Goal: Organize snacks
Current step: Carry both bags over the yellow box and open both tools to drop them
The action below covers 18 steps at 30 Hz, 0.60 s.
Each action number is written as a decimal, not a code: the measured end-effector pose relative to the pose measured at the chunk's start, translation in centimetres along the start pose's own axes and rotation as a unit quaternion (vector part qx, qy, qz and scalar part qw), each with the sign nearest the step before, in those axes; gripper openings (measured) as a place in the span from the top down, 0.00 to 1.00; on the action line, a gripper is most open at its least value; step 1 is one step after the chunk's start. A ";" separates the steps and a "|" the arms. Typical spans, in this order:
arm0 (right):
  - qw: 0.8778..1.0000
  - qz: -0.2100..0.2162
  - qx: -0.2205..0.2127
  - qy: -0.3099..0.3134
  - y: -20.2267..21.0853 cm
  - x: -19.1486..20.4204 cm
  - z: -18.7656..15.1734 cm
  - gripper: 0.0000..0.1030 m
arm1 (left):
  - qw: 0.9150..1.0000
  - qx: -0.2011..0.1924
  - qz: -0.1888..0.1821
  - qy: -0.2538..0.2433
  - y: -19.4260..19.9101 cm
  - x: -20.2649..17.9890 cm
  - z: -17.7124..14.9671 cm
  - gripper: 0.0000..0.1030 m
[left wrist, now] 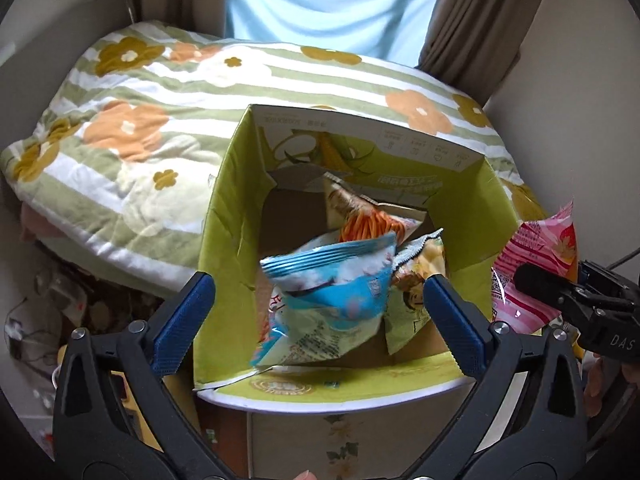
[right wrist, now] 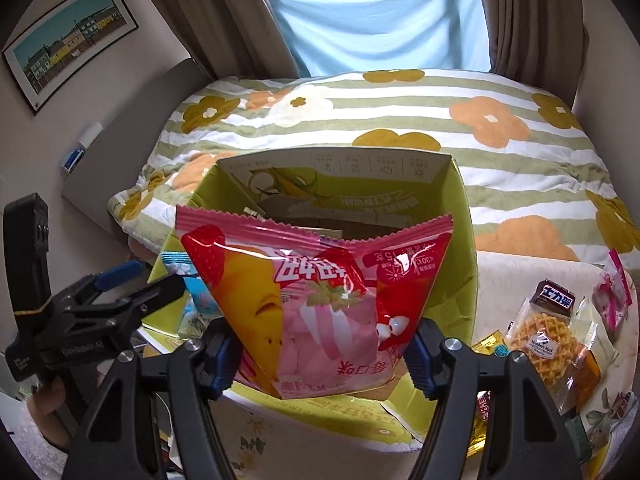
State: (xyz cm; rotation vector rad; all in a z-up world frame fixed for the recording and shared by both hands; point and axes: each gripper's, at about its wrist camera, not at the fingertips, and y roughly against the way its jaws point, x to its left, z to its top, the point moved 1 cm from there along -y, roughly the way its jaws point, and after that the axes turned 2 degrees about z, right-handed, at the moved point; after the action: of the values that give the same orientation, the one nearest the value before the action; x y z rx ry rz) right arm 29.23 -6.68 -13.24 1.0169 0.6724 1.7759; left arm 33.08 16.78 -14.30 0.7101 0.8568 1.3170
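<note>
The bed (right wrist: 520, 168) fills the back of the room under its striped, flowered quilt, curtains (right wrist: 224, 16) and a pale blue cloth (right wrist: 380, 16) hanging behind it; in front stands the green cardboard box (left wrist: 224, 216), flaps up and mouth open, on a cream flowered desk (right wrist: 504, 276); inside the box lie an orange noodle packet (left wrist: 372, 220) and a yellowish packet (left wrist: 416, 280) against the far side. Over the mouth hangs the left gripper (left wrist: 320, 316), jaws flung wide and released, and the blue snack bag (left wrist: 332, 292) sits between them, tilted into the box, neither pad pressing on it; whether it rests on anything below I cannot tell. To its right, the right gripper (right wrist: 324, 356) has its jaws clenched on the pink strawberry snack bag (right wrist: 320, 300), held upright just at the near edge of the box, above the rim. Off to the right on the desk, a small heap waits: a waffle biscuit pack (right wrist: 540, 344), a dark chocolate bar (right wrist: 554, 300), a small pink packet (right wrist: 612, 296), all close together.
</note>
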 end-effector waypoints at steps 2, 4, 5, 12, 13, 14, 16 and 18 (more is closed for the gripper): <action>1.000 0.002 0.005 0.002 -0.2 0.0 -0.3 0.38 | 1.000 0.001 -0.004 0.009 0.1 0.4 -0.2 0.00; 1.000 0.001 0.009 0.006 -0.6 0.2 -0.4 0.38 | 1.000 0.003 -0.008 0.016 0.1 0.7 -0.3 0.00; 1.000 -0.002 0.012 0.008 -0.8 0.2 -0.5 0.38 | 1.000 0.002 -0.008 0.019 0.2 0.7 -0.4 0.00; 0.999 -0.008 0.037 -0.002 -2.2 -0.2 -0.5 0.36 | 0.999 -0.004 -0.012 0.030 0.6 1.0 -0.5 0.00; 0.999 -0.012 0.040 -0.004 -2.4 -0.2 -0.6 0.31 | 0.999 -0.004 -0.010 0.030 0.7 0.9 -0.5 0.00; 0.999 -0.019 0.042 -0.007 -2.6 -0.2 -0.7 0.17 | 1.000 -0.004 -0.009 0.030 0.7 0.8 -0.6 0.00; 0.999 -0.019 0.040 -0.008 -2.7 -0.2 -0.9 0.01 | 1.000 -0.003 -0.007 0.029 0.8 0.7 -0.8 0.00; 0.999 -0.018 0.029 -0.002 -2.4 -0.1 -1.1 0.01 | 1.000 -0.003 -0.004 0.026 1.0 0.5 -1.0 0.00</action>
State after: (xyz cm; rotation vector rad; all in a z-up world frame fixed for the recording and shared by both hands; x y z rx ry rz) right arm 29.40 -5.77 -15.76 1.0397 0.7385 1.7308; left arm 31.74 17.39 -14.08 0.6694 0.8971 1.3355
